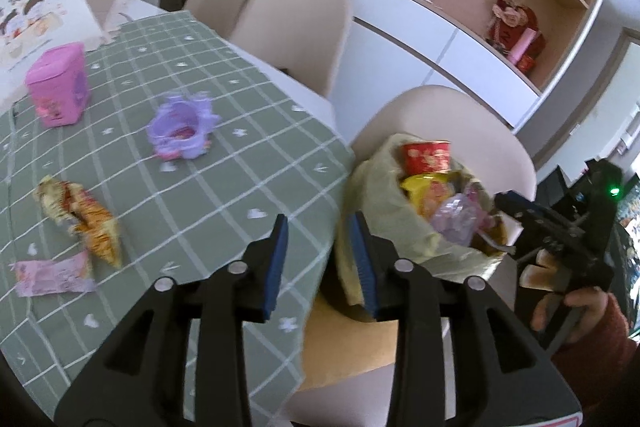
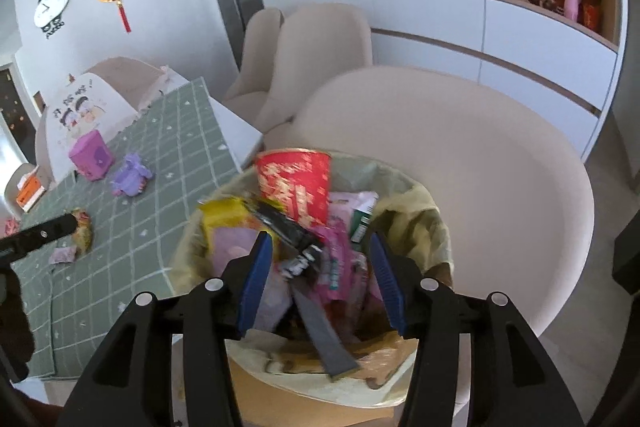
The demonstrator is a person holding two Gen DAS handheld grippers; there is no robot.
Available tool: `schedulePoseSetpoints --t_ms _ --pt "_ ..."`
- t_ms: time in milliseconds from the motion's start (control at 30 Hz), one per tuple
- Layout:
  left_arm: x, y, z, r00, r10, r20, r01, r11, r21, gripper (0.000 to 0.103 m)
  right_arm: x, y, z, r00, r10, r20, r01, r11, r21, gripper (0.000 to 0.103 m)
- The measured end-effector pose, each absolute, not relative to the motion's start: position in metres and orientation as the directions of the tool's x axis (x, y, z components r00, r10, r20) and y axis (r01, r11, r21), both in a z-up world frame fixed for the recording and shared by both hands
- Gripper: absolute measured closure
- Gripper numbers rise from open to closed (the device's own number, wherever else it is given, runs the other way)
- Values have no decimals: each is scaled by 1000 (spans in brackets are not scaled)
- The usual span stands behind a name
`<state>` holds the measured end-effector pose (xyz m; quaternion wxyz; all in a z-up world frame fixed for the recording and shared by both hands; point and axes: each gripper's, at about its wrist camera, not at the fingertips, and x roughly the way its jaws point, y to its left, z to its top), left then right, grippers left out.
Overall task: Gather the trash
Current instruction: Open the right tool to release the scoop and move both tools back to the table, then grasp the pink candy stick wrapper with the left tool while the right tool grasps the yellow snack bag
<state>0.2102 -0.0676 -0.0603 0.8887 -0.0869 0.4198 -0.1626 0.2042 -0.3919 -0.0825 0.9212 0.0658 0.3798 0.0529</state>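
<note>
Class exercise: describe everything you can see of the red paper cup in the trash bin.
The red paper cup carries gold printed patterns. It stands in the yellow-lined trash bin, at its far side, rim uppermost, leaning a little. Wrappers are packed against its lower part, hiding its base. Neither gripper touches it.

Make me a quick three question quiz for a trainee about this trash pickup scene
1. True or false: the right gripper is clamped on a wrapper.
2. Which item stands upright in the trash bag? A) red paper cup B) pink box C) kettle
3. Fill in: the orange snack wrapper lies on the green checked ____.

Key: 1 false, it hangs open above the bag; 2 A, the red paper cup; 3 tablecloth.
</note>
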Motion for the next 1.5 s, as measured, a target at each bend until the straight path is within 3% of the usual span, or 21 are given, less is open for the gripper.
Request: schedulePoseSetpoints --t_ms 233,367,533,667,800,1133,1267,1500 --pt "189 -10 -59 669 -240 -703 127 969 -209 70 206 -346 -59 726 241 -645 -166 970 175 55" --pt "176 32 -64 693 -154 -704 43 984 -174 70 212 -304 -55 703 349 -619 -282 937 208 49" --pt "156 99 -80 681 -65 -729 -108 976 -188 70 218 -242 -69 607 409 -682 -391 900 191 49" --pt "143 139 -94 652 -50 -756 -170 963 -210 70 221 -201 -87 496 502 -708 -464 843 272 49" --pt "137 154 -107 617 -72 -784 -173 959 -224 70 218 -168 -96 472 508 -720 -511 824 246 49" --pt "168 154 -131 561 -222 -797 -246 875 -416 70 217 -161 -107 477 442 -760 -473 858 201 49" --pt "194 149 -134 563 -193 -804 -318 847 -426 70 215 -172 -112 477 417 -774 -447 873 195 49" --pt "215 137 -142 535 -59 -843 -426 842 -330 68 208 -181 -117 477 401 -782 -443 878 180 49"
